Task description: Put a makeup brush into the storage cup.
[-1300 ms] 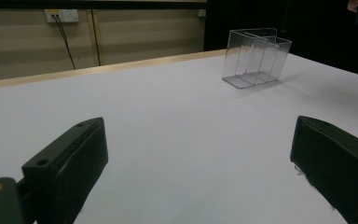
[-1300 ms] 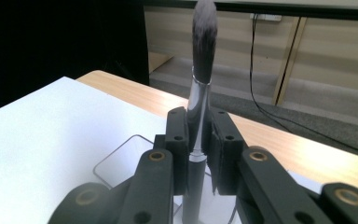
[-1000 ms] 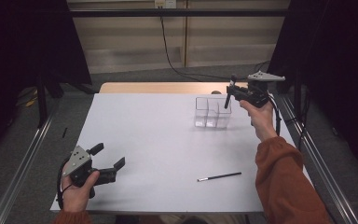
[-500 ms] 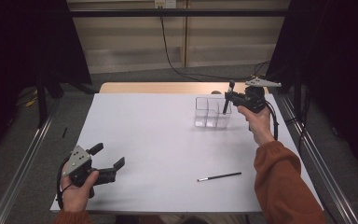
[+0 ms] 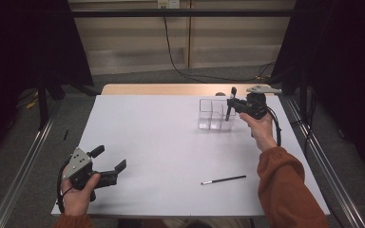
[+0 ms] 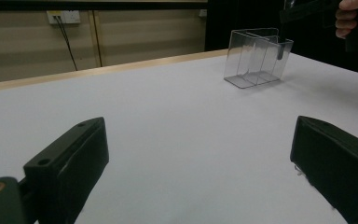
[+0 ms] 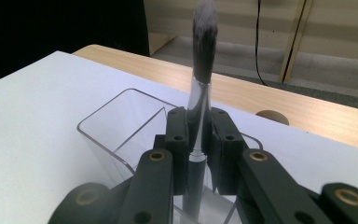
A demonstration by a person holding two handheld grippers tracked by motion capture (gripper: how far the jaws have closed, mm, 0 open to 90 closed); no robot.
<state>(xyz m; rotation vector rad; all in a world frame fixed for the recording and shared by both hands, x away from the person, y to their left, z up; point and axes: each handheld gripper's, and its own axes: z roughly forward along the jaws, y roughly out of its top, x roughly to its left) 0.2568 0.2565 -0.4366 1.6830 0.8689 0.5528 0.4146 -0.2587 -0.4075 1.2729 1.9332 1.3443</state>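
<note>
My right gripper (image 5: 232, 102) is shut on a makeup brush (image 7: 200, 79), holding it upright with the grey bristles on top. The brush handle (image 5: 228, 111) hangs over the right end of a clear plastic organizer (image 5: 211, 114) with compartments, standing at the back right of the white table. In the right gripper view the organizer (image 7: 121, 126) lies directly below the jaws. My left gripper (image 5: 108, 164) rests open at the front left corner, nothing between its jaws. A second thin black brush (image 5: 223, 179) lies flat near the front of the table.
The white table top (image 5: 161, 142) has a wooden strip (image 5: 171, 89) along its far edge. Metal rails (image 5: 24, 156) run along both sides. The organizer (image 6: 256, 58) is far off in the left gripper view, with the other hand (image 6: 352, 18) above it.
My right hand has sunk a little, bringing the upright brush lower over the organizer. The left gripper has stayed where it was.
</note>
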